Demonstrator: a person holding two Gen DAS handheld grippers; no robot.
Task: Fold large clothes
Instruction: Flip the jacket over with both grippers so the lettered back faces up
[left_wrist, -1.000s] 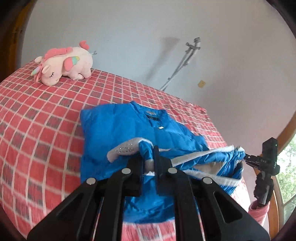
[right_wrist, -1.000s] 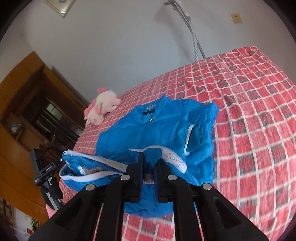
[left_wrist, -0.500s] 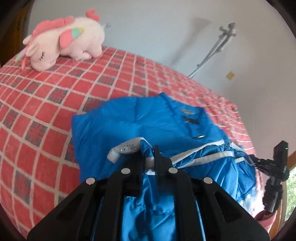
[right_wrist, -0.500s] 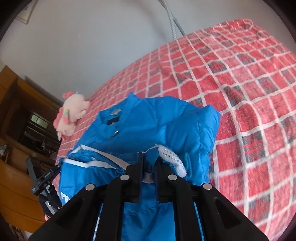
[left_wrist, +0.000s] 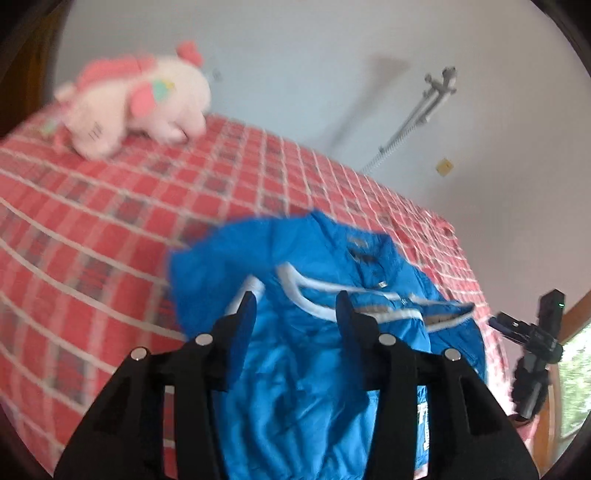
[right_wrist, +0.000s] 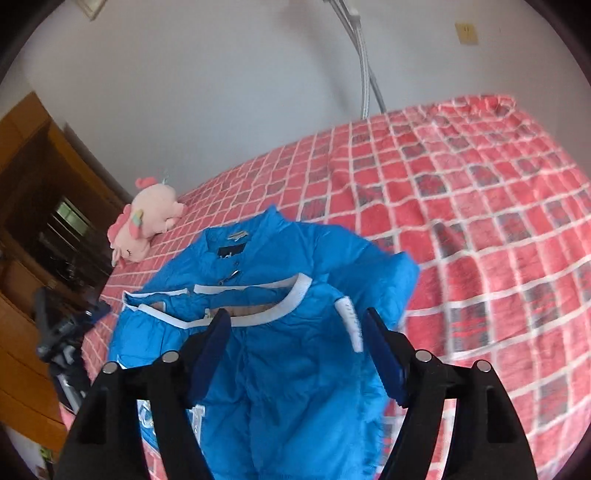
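A bright blue padded jacket (left_wrist: 306, 369) (right_wrist: 280, 354) with white trim lies on the red checked bedspread, its lower part folded up over the chest so the white hem band (right_wrist: 258, 314) sits below the collar (right_wrist: 236, 243). My left gripper (left_wrist: 295, 306) hovers over the folded part with its jaws opening; the fabric lies below them and the pads do not press it. In the right wrist view my right gripper (right_wrist: 297, 319) stands just above the hem band, its jaws also opening wide with nothing pinched.
A pink and white plush unicorn (left_wrist: 140, 107) (right_wrist: 144, 218) lies near the bed's far edge. A metal pole (left_wrist: 413, 122) leans on the white wall. A wooden cabinet (right_wrist: 33, 229) stands beside the bed. The bedspread (right_wrist: 480, 229) spreads bare to the right.
Both grippers carried the jacket's hem forward toward the collar and downward, then let go of it. The hem now lies on the jacket, and both pairs of jaws have spread apart.
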